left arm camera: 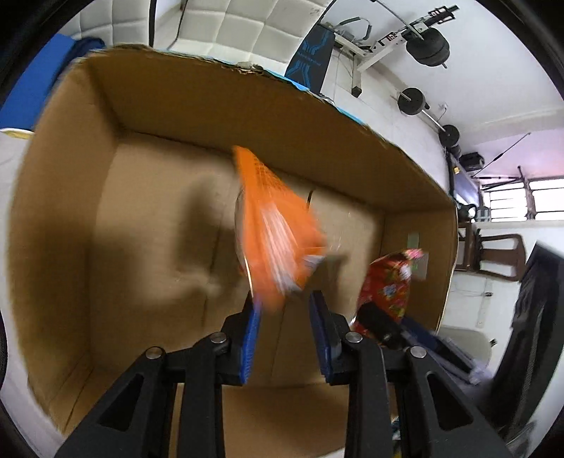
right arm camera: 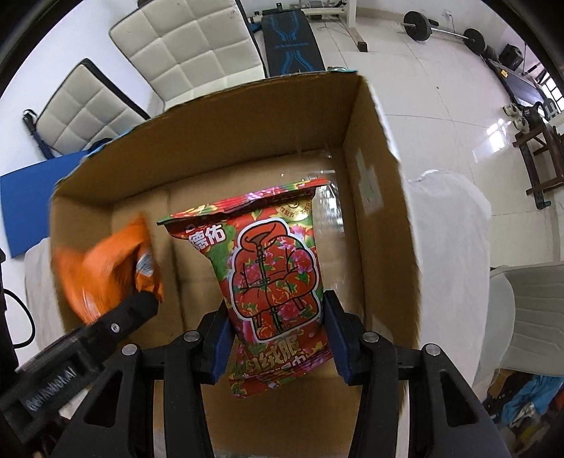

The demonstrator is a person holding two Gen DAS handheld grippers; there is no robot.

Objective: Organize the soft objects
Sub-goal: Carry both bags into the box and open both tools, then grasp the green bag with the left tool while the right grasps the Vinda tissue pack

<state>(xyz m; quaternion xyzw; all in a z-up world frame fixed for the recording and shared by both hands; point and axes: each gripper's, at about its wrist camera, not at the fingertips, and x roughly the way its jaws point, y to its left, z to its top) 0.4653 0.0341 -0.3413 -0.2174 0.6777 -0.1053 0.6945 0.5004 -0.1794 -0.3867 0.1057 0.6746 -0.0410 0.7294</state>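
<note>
Left wrist view: the left tongs (left arm camera: 284, 299) stand apart over the open cardboard box (left arm camera: 225, 105), and the orange packet (left arm camera: 275, 225), blurred, sits just at their tips; I cannot tell whether a pad touches it. It looks to be dropping toward the box floor. The red floral packet (left arm camera: 386, 285) shows at the right, inside the box near its side wall. The risk here is the orange packet landing on edge or folded against the far wall, leaving little room for the next one.

Right wrist view: the right tongs (right arm camera: 275, 310) are clamped on the red floral packet (right arm camera: 275, 278), which hangs upright above the box (right arm camera: 380, 197). The left tongs (right arm camera: 141, 303) sit close beside it with the orange packet (right arm camera: 105, 271) at their tip. The two tools are near enough to knock together, and the soft packet could slip if the squeeze is light. White padded cushions (right arm camera: 183, 38) and weights (right arm camera: 417, 24) lie on the floor beyond, clear of the work.
</note>
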